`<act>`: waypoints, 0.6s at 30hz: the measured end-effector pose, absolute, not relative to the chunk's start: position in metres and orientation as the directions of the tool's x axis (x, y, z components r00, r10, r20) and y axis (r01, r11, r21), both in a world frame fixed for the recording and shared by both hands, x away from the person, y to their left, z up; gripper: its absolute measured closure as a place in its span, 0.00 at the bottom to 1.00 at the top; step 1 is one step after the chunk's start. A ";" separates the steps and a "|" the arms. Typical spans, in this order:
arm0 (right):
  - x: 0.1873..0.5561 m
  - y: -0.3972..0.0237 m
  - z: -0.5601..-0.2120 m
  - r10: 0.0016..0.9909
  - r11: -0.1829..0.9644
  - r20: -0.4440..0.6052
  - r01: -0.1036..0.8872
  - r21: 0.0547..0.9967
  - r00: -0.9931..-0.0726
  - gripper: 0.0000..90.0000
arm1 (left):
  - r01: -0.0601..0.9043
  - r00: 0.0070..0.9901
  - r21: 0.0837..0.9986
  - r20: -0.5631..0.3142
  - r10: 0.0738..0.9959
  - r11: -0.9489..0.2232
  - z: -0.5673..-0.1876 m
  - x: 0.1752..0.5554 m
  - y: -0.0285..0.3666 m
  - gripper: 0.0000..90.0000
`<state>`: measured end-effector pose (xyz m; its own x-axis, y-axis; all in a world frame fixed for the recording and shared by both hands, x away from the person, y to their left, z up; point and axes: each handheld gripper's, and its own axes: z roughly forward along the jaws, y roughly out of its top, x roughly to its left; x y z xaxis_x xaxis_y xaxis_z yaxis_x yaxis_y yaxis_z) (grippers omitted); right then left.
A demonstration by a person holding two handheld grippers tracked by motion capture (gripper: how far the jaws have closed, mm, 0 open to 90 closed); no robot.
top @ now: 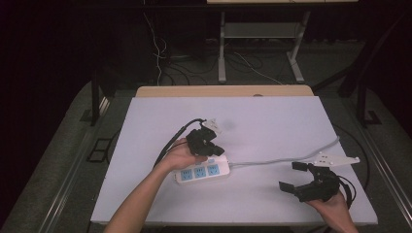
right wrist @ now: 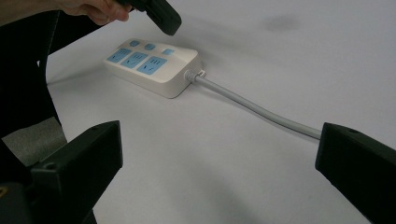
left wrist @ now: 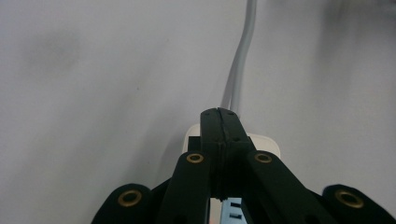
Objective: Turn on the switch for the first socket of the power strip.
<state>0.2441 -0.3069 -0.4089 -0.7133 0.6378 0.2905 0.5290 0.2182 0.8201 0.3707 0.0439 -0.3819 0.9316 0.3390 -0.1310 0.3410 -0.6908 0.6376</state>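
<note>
**White power strip, one gripper parked on top, one waiting off to the side**

White sheet covers the table (top: 272,116), and the landmark for everything else is the power strip (top: 201,172) — cream body, three blue socket faces and three small blue buttons along one edge. It lies flat on the near-left part of the sheet.

Left gripper (top: 217,150) sits right over the strip's cable end, held in the person's left hand (top: 182,154). In the left gripper view its fingers (left wrist: 219,122) are pressed tight together with nothing between them, their tips just above the strip's end where the cord leaves. I can't tell whether the tips actually touch the casing.

Grey cable (top: 272,159) runs out of that same end of the strip and trails off to the right across the sheet, passing a flat white bracket (top: 335,159) lying on the table.

Right gripper (top: 293,175) is well apart from the strip, to its right and a bit nearer the table's front edge, in the person's right hand (top: 335,206). Its fingers (right wrist: 88,154) stand wide — nothing held — pointing back toward the strip, with the cable crossing the gap between them farther off.
</note>
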 end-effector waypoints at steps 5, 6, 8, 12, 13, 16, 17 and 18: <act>0.243 -0.307 -0.409 0.638 0.220 0.287 0.526 0.821 -0.715 0.00 | 0.337 0.929 0.658 -0.119 0.349 -0.674 -0.372 0.369 0.048 0.99; 0.243 -0.307 -0.408 0.638 0.220 0.286 0.525 0.822 -0.715 0.00 | 0.336 0.929 0.661 -0.115 0.352 -0.671 -0.371 0.369 0.050 0.99; 0.243 -0.307 -0.408 0.639 0.220 0.286 0.525 0.822 -0.714 0.00 | 0.341 0.925 0.671 -0.117 0.360 -0.658 -0.367 0.368 0.053 0.99; 0.243 -0.306 -0.409 0.639 0.222 0.286 0.527 0.820 -0.714 0.00 | 0.348 0.920 0.688 -0.121 0.372 -0.637 -0.360 0.366 0.062 0.99; 0.243 -0.306 -0.408 0.639 0.222 0.286 0.527 0.820 -0.715 0.00 | 0.350 0.918 0.692 -0.120 0.377 -0.632 -0.358 0.366 0.065 0.99; 0.244 -0.306 -0.408 0.639 0.221 0.286 0.526 0.821 -0.714 0.00 | 0.358 0.912 0.698 -0.119 0.392 -0.621 -0.354 0.365 0.072 0.99; 0.244 -0.306 -0.408 0.639 0.219 0.287 0.527 0.821 -0.714 0.00 | 0.357 0.912 0.699 -0.116 0.394 -0.620 -0.353 0.365 0.074 0.99; 0.244 -0.306 -0.408 0.639 0.218 0.288 0.527 0.821 -0.713 0.00 | 0.359 0.910 0.702 -0.117 0.398 -0.614 -0.352 0.364 0.076 0.99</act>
<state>0.2436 -0.3062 -0.4084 -0.7133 0.6390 0.2880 0.5270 0.2181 0.8214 0.3640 0.0760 -0.3517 0.9099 0.3979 -0.1175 0.3594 -0.6144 0.7024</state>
